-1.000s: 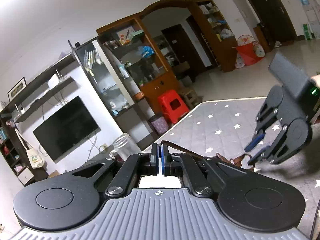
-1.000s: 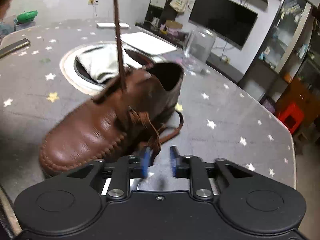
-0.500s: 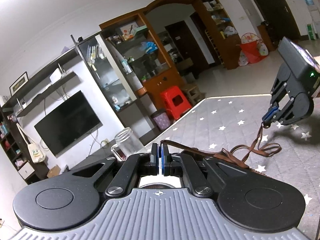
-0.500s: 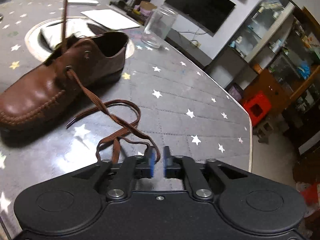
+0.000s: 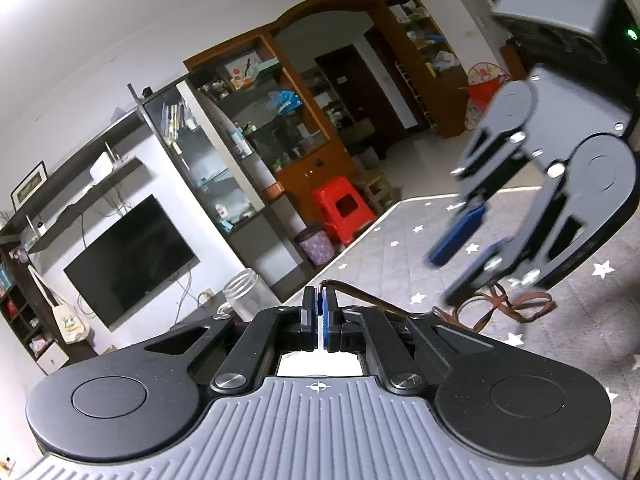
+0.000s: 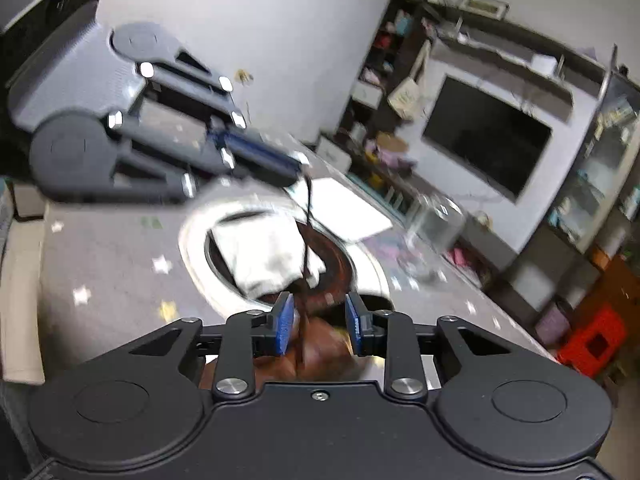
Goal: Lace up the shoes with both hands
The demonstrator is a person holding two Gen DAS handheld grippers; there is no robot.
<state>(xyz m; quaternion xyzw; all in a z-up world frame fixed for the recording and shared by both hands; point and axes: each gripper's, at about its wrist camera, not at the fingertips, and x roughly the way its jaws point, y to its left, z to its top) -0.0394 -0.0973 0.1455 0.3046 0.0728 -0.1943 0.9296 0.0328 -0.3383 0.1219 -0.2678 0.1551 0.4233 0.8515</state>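
Observation:
In the left wrist view my left gripper point(image 5: 320, 307) is shut on a brown lace point(image 5: 360, 295) that trails off to the right. The lace's other end lies in loose loops point(image 5: 508, 309) on the grey starred table. My right gripper point(image 5: 460, 264) hangs open just above those loops. In the blurred right wrist view, the right gripper point(image 6: 319, 326) stands open over the brown shoe point(image 6: 320, 358). A taut lace strand point(image 6: 306, 240) rises between its fingers to the left gripper point(image 6: 294, 170), which is shut on it.
A white cloth point(image 6: 268, 256) lies in a round white-rimmed dish point(image 6: 192, 256) behind the shoe. Beyond are a white sheet point(image 6: 348, 208) and a glass jar point(image 6: 440, 220). The table edge point(image 5: 360, 236) runs along the far side, with a red stool point(image 5: 340, 208) past it.
My right gripper has let go of the lace end, opened wide and swung back over the shoe toward the left gripper. The left gripper keeps its hold.

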